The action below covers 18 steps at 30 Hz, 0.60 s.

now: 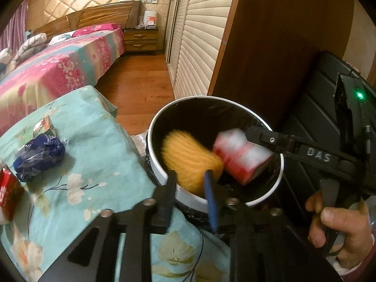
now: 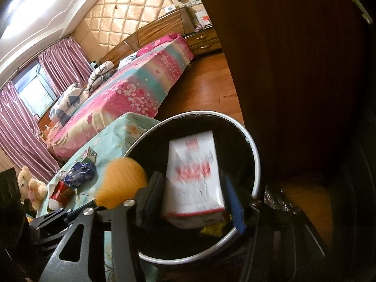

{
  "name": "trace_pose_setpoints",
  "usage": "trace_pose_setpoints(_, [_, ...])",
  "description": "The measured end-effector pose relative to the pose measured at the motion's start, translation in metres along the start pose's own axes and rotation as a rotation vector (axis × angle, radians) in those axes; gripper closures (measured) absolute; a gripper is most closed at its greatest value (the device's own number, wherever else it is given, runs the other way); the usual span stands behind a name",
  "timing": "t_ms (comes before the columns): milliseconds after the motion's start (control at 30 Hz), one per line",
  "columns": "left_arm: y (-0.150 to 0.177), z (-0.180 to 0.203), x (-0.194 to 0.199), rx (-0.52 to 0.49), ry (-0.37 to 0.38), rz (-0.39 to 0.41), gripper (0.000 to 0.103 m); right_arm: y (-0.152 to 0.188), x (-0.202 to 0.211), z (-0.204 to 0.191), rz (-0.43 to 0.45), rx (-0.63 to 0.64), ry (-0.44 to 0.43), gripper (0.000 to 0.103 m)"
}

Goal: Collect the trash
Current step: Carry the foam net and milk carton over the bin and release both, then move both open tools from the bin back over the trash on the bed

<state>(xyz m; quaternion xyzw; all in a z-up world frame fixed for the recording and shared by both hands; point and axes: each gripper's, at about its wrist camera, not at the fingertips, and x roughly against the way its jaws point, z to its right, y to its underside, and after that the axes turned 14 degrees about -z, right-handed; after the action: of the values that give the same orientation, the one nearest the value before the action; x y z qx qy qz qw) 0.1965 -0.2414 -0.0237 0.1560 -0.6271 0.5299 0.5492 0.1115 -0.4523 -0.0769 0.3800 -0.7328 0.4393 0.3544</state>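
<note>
A floral turquoise cloth covers the tabletop [image 1: 94, 141], and just off its right edge stands the round white trash bin lined with a black bag [image 1: 162, 169]. Both claws hang over the bin's mouth. The left claw [image 1: 190, 189] is spread, its black and blue fingers apart; the fuzzy orange-yellow ball [image 1: 190, 159] sits blurred just ahead of them, over the bin's near rim, and the fingers do not press on it. The right claw [image 2: 190, 198], worked by a hand [image 1: 338, 225] on its trigger, is also spread; the red-and-white carton [image 2: 195, 176] lies blurred between its fingers inside the bin, with a gap showing along the blue finger, so it is not pinched. More trash lies on the cloth toward the tabletop's left edge: a crumpled dark blue plastic wrapper [image 1: 38, 156], a small green and red box [image 1: 43, 125] just behind it, and a red packet [image 1: 8, 190] at the very edge.
</note>
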Motion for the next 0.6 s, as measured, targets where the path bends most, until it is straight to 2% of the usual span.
trace_pose_setpoints(200, [0.014, -0.011, 0.010, 0.039, -0.002, 0.018, 0.058, 0.003, 0.007, -0.006, 0.020, 0.003, -0.008, 0.014])
trace_pose_setpoints(400, [0.040, -0.036, 0.025, 0.114, -0.016, 0.026, 0.053, 0.012, 0.013, -0.031, 0.044, 0.053, -0.011, 0.007])
trace_pose_setpoints(600, [0.065, -0.063, 0.040, 0.199, -0.033, 0.027, 0.051, 0.025, 0.003, -0.057, 0.016, 0.075, -0.061, 0.007])
